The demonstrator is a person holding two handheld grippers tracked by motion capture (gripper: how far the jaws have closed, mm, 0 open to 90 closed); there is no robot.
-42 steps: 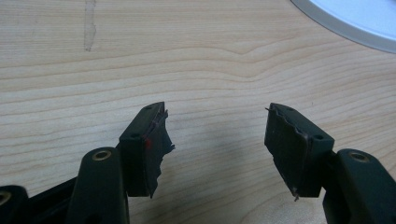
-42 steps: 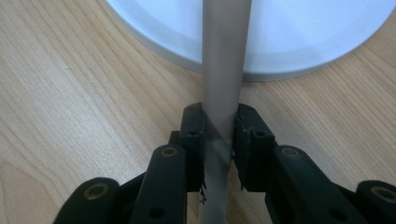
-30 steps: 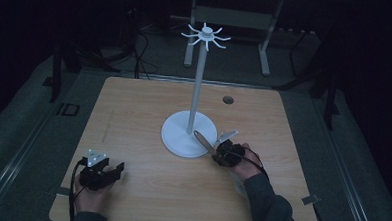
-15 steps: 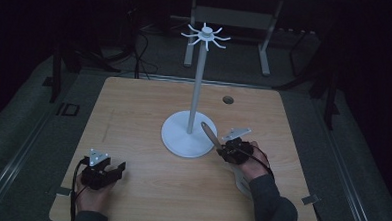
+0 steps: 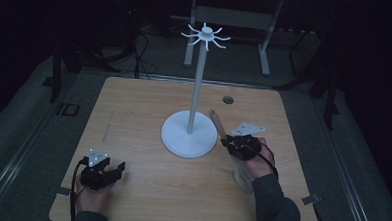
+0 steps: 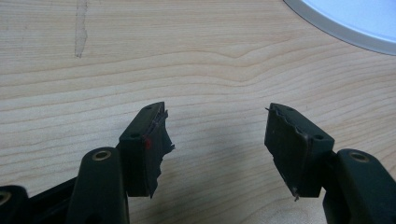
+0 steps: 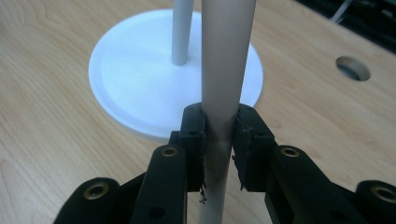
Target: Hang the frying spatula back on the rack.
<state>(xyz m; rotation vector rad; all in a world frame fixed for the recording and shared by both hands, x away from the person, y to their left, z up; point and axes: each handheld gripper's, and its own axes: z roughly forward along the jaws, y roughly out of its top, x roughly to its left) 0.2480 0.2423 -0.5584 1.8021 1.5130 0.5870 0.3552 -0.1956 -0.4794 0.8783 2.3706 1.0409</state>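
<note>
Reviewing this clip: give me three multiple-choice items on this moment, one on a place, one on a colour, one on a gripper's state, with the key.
1. Where does the white stand sit on the table?
A. Near the middle
B. At the near left corner
C. Hanging off the far edge

2. What colour is the stand's round base?
A. Red
B. White
C. Black

3. How do the jaws of the left gripper stand?
A. Shut on a cup
B. Shut on the stand's pole
C. Open, with nothing between them

Key: 1 A, the high view shows the base around mid-table. 2 B, the base shows white in the right gripper view, behind the handle that the right gripper clamps. 3 C, the left gripper view shows bare wood between the jaws.
</note>
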